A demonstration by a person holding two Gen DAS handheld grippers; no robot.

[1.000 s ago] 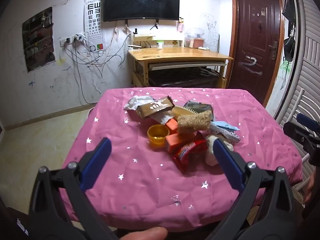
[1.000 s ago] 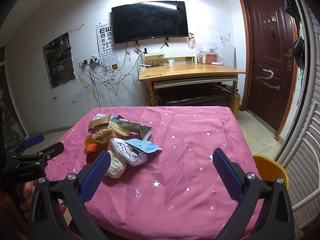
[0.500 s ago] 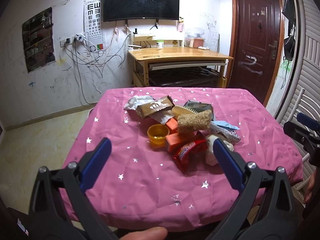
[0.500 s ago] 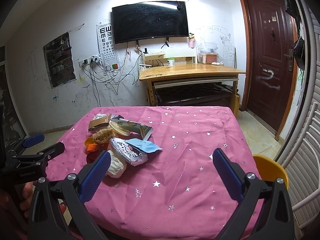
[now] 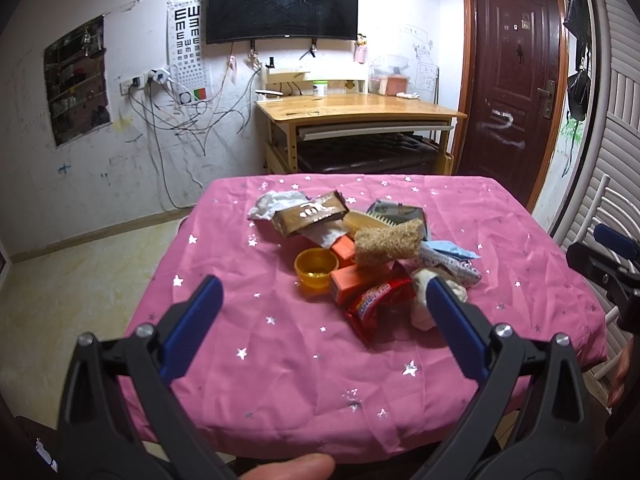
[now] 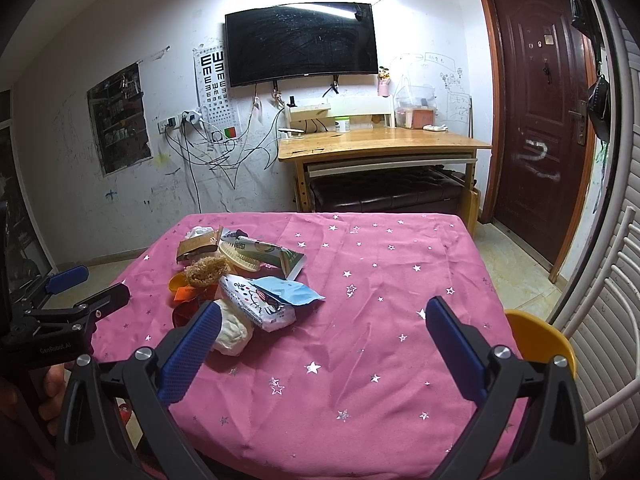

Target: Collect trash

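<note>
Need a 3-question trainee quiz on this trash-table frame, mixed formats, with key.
1. True or false: the left gripper is shut on the red snack wrapper.
2. What touches the yellow cup on its right? A) the orange box B) the crumpled white tissue C) the brown wrapper
3. Fill in: the trash pile lies on a ____ cloth with silver stars.

Key: 1 false, both the left gripper and the right gripper are open and hold nothing. 2 A. 3 pink.

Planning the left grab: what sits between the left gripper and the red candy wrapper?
Nothing: in the left wrist view only bare pink tablecloth separates the open left gripper from the red candy wrapper.
</note>
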